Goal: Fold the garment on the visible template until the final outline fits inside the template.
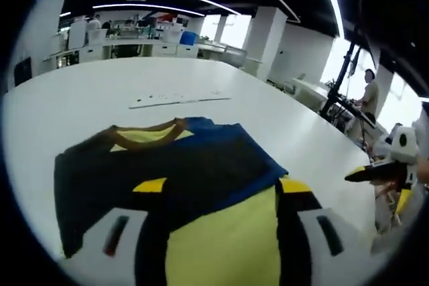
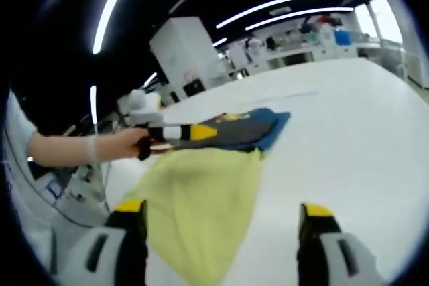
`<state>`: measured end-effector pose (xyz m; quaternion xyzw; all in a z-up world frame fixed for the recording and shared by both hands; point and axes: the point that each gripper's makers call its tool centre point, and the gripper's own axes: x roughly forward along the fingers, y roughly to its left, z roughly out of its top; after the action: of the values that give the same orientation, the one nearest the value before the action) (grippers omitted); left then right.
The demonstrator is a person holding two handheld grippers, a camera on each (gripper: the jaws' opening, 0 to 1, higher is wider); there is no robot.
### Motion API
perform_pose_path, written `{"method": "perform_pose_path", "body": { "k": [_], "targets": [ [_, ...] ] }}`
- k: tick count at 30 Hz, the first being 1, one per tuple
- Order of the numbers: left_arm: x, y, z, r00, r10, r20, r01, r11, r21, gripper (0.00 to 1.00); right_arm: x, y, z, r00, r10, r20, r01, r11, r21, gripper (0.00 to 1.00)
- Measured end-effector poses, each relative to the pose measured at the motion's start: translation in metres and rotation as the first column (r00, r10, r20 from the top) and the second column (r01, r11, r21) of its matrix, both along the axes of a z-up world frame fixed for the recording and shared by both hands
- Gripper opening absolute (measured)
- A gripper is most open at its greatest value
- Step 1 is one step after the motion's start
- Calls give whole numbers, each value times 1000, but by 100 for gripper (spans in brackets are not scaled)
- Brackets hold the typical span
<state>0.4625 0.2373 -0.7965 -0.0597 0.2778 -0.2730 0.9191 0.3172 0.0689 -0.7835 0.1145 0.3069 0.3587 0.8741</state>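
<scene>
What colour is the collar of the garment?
The collar is brown, on a garment of dark, blue and yellow panels. It shows best in the left gripper view.

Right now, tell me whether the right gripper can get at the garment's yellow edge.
Probably yes: the right gripper is open, and the garment has its yellow edge lying between the jaws on the bare white table, unobstructed.

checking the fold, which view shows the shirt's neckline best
The left gripper view: the brown collar of the garment faces the camera, its curve plain above the dark and blue panels. In the right gripper view the garment lies edge-on and farther off, so the collar end is just a small foreshortened patch.
</scene>
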Motion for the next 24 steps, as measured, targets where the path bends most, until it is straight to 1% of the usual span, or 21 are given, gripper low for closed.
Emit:
{"method": "perform_pose_path", "body": {
  "k": [2, 5, 8, 12, 13, 14, 15, 16, 17, 18, 19, 21, 24],
  "targets": [
    [-3, 8, 0, 1000, 4, 0, -4, 1000, -3, 64, -1, 3, 1, 1000, 3, 3, -3, 1000, 0, 94],
    [-9, 20, 7, 1000, 9, 10, -9, 1000, -1, 66, -1, 6, 3, 1000, 9, 10, -9, 1000, -3, 94],
    [-17, 34, 11, 1000, 11, 18, -11, 1000, 17, 66, -1, 8, 5, 1000, 14, 17, -14, 1000, -5, 94],
    [-31, 47, 14, 1000, 21, 15, -21, 1000, 19, 64, -1, 10, 8, 1000, 16, 23, -16, 1000, -5, 93],
    [-32, 56, 13, 1000, 26, 14, -26, 999, 21, 63, -2, 11, 9, 1000, 17, 26, -17, 1000, -6, 93],
    [-35, 59, 13, 1000, 27, 14, -27, 999, 23, 63, -4, 12, 10, 999, 19, 28, -19, 1000, -7, 93],
    [-47, 58, 14, 1000, 28, 14, -28, 999, 25, 62, -4, 12, 10, 999, 21, 29, -20, 1000, -7, 93],
    [-51, 60, 15, 1000, 27, 12, -27, 999, 27, 61, -4, 12, 10, 999, 21, 31, -21, 1000, -6, 93],
    [-54, 68, 14, 999, 29, 13, -30, 999, 35, 61, -5, 13, 10, 999, 22, 32, -22, 1000, -6, 93],
    [-57, 71, 14, 999, 31, 14, -31, 999, 38, 61, -5, 12, 10, 999, 22, 33, -22, 1000, -7, 93],
    [-61, 71, 15, 999, 31, 14, -31, 999, 38, 61, -6, 13, 10, 999, 23, 34, -23, 1000, -8, 93],
    [-71, 78, 17, 999, 44, 10, -45, 998, 34, 60, -8, 13, 11, 999, 24, 35, -24, 1000, -8, 93],
    [-80, 88, 19, 998, 54, 11, -55, 998, 33, 59, -12, 15, 12, 999, 29, 39, -29, 999, -15, 93]
  ]
}}
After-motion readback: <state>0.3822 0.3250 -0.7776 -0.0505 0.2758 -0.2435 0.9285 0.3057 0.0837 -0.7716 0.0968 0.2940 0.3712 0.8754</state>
